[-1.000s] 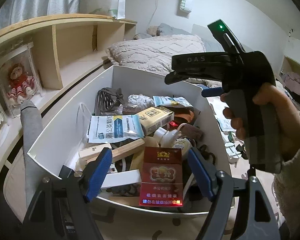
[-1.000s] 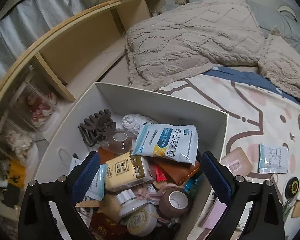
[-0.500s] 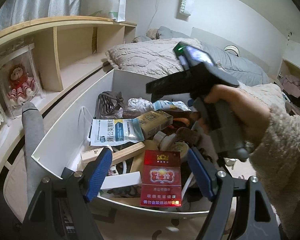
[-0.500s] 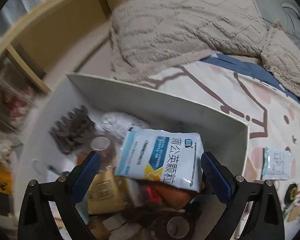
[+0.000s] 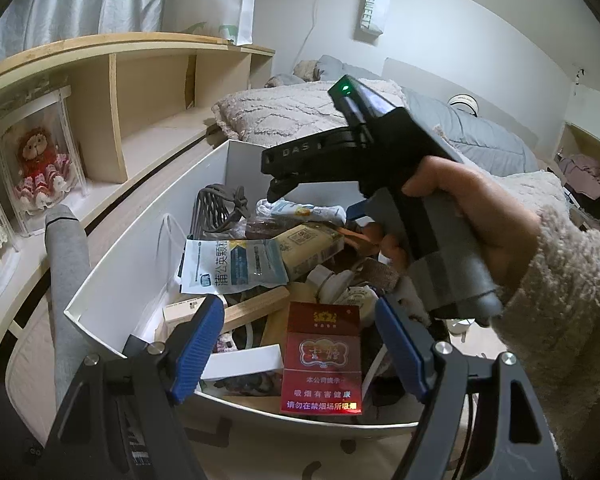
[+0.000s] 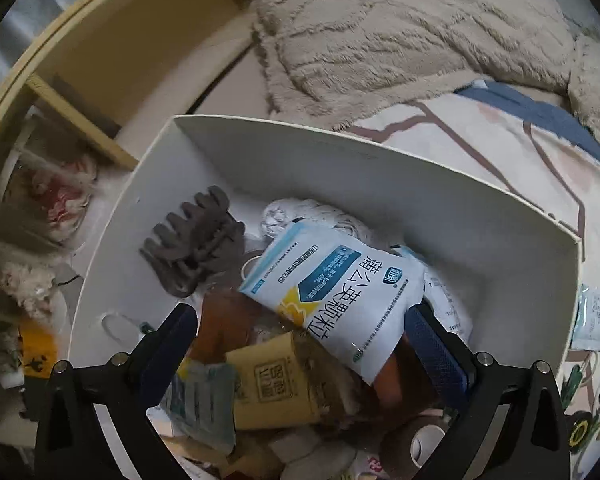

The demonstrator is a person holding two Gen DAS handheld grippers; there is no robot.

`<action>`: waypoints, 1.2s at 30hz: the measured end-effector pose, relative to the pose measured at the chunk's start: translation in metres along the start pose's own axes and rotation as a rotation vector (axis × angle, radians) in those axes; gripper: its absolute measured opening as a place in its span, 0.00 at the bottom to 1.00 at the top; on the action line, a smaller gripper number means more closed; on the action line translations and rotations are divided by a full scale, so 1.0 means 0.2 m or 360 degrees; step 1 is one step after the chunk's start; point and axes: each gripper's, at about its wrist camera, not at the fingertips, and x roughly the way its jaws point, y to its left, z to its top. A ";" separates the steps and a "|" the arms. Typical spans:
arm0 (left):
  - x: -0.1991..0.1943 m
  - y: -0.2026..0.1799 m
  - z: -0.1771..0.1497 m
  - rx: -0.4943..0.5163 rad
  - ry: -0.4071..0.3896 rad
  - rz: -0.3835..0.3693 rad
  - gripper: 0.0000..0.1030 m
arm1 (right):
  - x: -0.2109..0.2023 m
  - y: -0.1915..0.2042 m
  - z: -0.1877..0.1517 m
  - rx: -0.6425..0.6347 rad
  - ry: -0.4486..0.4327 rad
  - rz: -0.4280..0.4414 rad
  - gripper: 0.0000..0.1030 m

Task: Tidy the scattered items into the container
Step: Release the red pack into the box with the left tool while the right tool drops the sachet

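Looking along the left gripper [image 5: 300,352]: its blue pads stand spread, nothing pinched between them. They hang over the near edge of the white box [image 5: 140,240], which sits on the bed and is heaped with small items. A red cigarette pack [image 5: 322,358] lies tilted against the near wall, between the pads but apart from both. Behind it are a wooden strip [image 5: 256,306], a white-and-blue sachet [image 5: 232,266], a tan carton [image 5: 308,246] and a dark hair claw [image 5: 216,210] at the far left corner. A hand [image 5: 472,216] in a fleecy cream sleeve [image 5: 572,312] grips the handle of the right-hand tool, its body tilted down over the box's far right part. A wooden shelf unit [image 5: 120,92] with a doll in a clear case [image 5: 40,168] stands to the left.

Right wrist view: the right gripper [image 6: 300,340] points steeply down into the box [image 6: 460,200], jaws wide apart. A second white-and-blue sachet [image 6: 332,296] lies slanted among them; its lower right corner sits just against the right pad [image 6: 432,344], the left pad is clear of it, so no pinch. The hair claw [image 6: 196,248] lies left of it, a white crumpled bundle [image 6: 300,216] behind, the tan carton [image 6: 272,384] below. Outside the box, on the patterned sheet to the right, a small pale packet [image 6: 594,320] lies loose.
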 end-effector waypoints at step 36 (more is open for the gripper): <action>-0.02 0.04 0.01 -0.0048 -0.0028 0.0010 0.76 | -0.06 0.10 0.06 -0.0109 -0.0064 0.0499 1.00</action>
